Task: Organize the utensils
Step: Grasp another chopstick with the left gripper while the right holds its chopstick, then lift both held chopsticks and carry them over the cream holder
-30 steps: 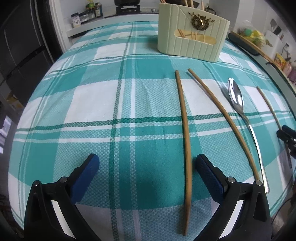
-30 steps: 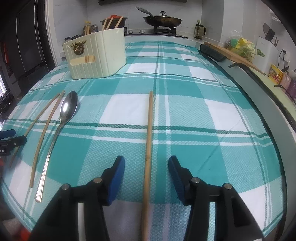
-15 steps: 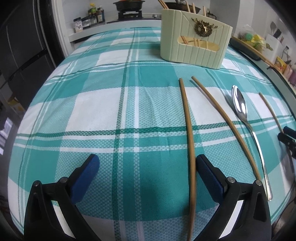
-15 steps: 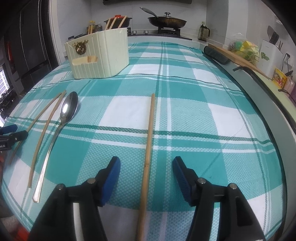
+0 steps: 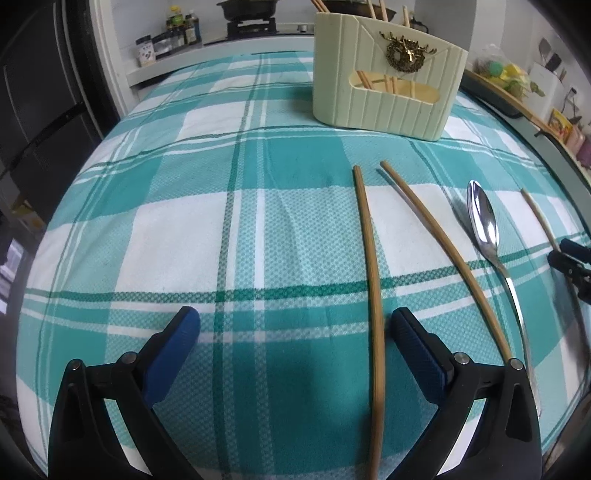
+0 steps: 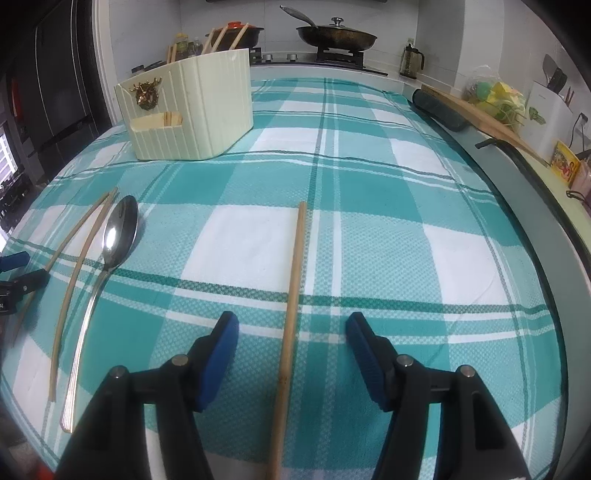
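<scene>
A cream utensil holder (image 5: 388,77) with several chopsticks in it stands at the back of the teal plaid tablecloth (image 5: 184,221); it also shows in the right wrist view (image 6: 188,114). My left gripper (image 5: 295,332) is open, and a wooden chopstick (image 5: 371,266) lies just inside its right finger (image 5: 417,350). A second chopstick (image 5: 439,251) and a steel spoon (image 5: 487,240) lie to its right. My right gripper (image 6: 291,336) is open, with another chopstick (image 6: 293,280) lying between its fingers. The spoon (image 6: 114,240) lies to the left there.
A stove with a lidded pan (image 6: 336,35) is behind the table. A cutting board (image 6: 491,122) and bags lie on the counter at the right. The table's glass edge (image 6: 546,229) curves along the right. The right gripper's tip (image 5: 569,258) shows at the left view's right edge.
Both grippers have moved forward along the chopsticks. The right gripper has opened wider. The left chopstick now lies close to the left gripper's right finger.
</scene>
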A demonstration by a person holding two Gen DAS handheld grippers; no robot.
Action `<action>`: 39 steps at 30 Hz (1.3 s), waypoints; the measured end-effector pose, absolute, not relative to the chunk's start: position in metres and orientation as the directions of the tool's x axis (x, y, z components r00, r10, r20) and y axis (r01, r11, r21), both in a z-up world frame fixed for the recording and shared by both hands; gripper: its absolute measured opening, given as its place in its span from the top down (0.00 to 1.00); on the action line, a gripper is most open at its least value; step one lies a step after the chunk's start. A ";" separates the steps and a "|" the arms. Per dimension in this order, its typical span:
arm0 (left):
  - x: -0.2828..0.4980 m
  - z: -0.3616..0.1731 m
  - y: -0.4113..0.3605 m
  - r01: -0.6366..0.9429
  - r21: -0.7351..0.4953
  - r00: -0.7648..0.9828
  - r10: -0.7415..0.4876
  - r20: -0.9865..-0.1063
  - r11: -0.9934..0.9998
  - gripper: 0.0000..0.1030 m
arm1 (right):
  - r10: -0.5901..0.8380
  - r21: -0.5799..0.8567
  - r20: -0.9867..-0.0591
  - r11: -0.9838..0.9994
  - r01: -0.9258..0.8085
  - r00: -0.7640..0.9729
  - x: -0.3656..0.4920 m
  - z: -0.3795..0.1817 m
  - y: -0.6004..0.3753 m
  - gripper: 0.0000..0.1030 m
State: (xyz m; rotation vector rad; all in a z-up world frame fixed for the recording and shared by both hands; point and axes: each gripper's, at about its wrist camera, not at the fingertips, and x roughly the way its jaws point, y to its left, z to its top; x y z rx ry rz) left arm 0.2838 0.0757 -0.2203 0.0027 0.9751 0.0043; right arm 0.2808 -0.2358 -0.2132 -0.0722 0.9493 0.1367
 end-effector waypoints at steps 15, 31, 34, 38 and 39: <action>0.367 -0.211 0.059 0.113 -0.005 0.500 -0.061 -0.864 0.994 0.27 | 0.116 -0.016 -0.842 0.971 -0.240 0.527 0.353 -0.210 -0.209 0.86; 0.349 -0.131 0.062 0.143 -0.144 0.649 -0.202 -0.734 0.979 0.96 | 0.230 0.118 -0.746 0.969 -0.216 0.625 0.366 -0.148 -0.216 0.93; 0.329 -0.097 0.069 0.154 -0.173 0.698 -0.232 -0.678 0.973 0.96 | 0.264 0.137 -0.692 0.962 -0.236 0.672 0.351 -0.111 -0.219 0.93; 0.300 -0.062 0.077 0.175 -0.201 0.748 -0.263 -0.609 0.964 0.96 | 0.298 0.142 -0.616 0.953 -0.269 0.729 0.322 -0.065 -0.222 0.93; 0.292 -0.055 0.078 0.180 -0.206 0.759 -0.268 -0.593 0.962 0.96 | 0.304 0.141 -0.598 0.951 -0.275 0.741 0.314 -0.056 -0.222 0.93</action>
